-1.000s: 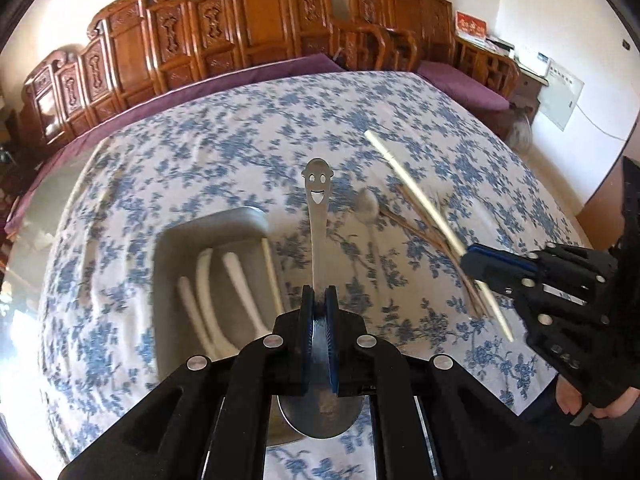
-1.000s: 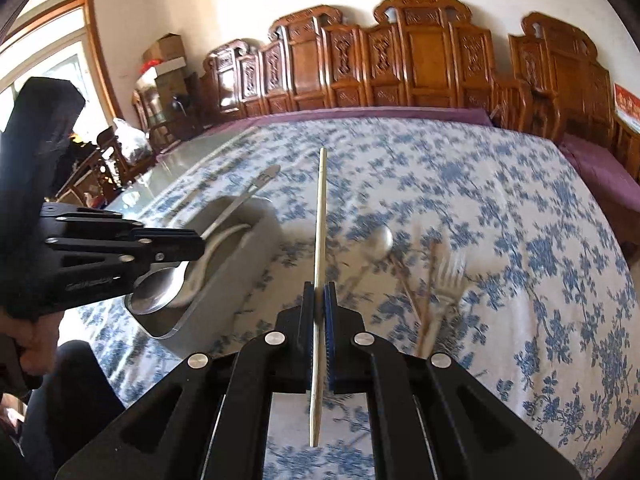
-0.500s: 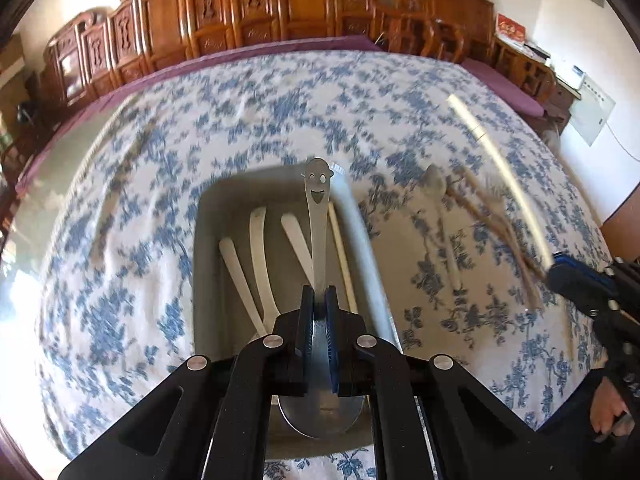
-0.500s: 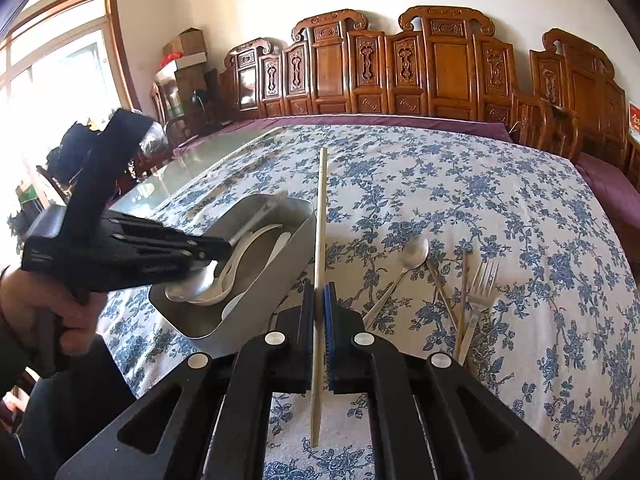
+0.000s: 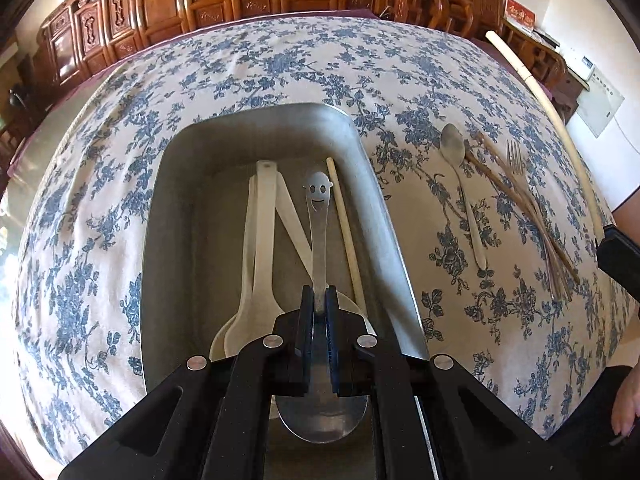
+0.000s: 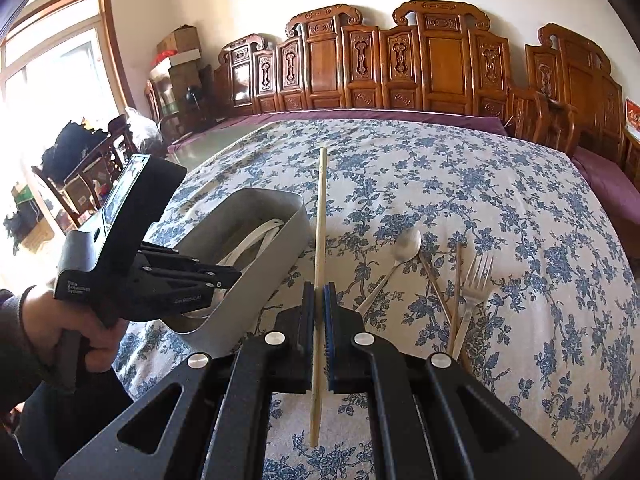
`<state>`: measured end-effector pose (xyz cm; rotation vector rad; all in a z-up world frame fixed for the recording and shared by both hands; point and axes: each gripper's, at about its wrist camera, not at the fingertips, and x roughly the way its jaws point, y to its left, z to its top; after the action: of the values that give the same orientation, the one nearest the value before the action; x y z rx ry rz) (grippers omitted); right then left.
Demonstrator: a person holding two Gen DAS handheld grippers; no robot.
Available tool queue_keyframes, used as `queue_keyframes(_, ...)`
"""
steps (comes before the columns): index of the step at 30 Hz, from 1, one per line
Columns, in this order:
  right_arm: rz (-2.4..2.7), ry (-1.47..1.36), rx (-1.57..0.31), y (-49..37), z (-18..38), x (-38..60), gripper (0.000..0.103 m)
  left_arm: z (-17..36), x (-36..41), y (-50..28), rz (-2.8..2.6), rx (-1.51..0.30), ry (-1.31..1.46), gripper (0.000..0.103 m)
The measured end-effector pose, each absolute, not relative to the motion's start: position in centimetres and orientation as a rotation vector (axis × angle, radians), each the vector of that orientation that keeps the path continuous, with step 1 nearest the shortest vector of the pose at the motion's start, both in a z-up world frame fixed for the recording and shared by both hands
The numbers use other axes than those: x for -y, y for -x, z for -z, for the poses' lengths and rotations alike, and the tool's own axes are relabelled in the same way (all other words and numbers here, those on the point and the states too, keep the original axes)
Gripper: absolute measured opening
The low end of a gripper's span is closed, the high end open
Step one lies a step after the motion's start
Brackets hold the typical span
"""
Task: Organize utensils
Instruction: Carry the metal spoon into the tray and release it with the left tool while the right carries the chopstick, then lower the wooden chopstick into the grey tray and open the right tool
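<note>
My left gripper (image 5: 319, 300) is shut on a steel spoon (image 5: 319, 216) with a smiley face cut into its handle end. It hangs inside a grey metal tray (image 5: 168, 184) that holds white plastic spoons (image 5: 262, 240) and a pale chopstick (image 5: 346, 236). In the right wrist view my right gripper (image 6: 319, 300) is shut on a second pale chopstick (image 6: 320, 216), held above the tablecloth just right of the tray (image 6: 260, 276). The left gripper (image 6: 228, 276) reaches into the tray from the left, held by a hand (image 6: 80, 332).
On the blue-flowered tablecloth (image 6: 500, 200) right of the tray lie a steel spoon (image 6: 402, 252), brown chopsticks (image 6: 456, 304) and a fork (image 6: 474, 288). Carved wooden chairs (image 6: 400, 64) line the far side. A window and clutter stand at the left.
My left gripper sank with the smiley spoon from above the cloth beside the tray down into the tray. The right gripper and its chopstick hardly moved.
</note>
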<state>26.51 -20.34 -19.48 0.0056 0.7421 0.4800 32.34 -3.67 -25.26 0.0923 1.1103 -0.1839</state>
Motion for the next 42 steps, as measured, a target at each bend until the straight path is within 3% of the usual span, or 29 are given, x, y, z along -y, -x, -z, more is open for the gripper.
queue_keyframes(29, -0.558, 0.021, -0.803, -28.4, 18.3, 11.9, 0.006, 20.0, -4.7, -28.6, 0.142, -0.906, -0.011, 0.005)
queue_keyframes(42, -0.555, -0.054, -0.951, -31.5, 21.6, 5.7, 0.006, 19.6, -8.3, -28.1, 0.114, -0.884, 0.045, 0.005)
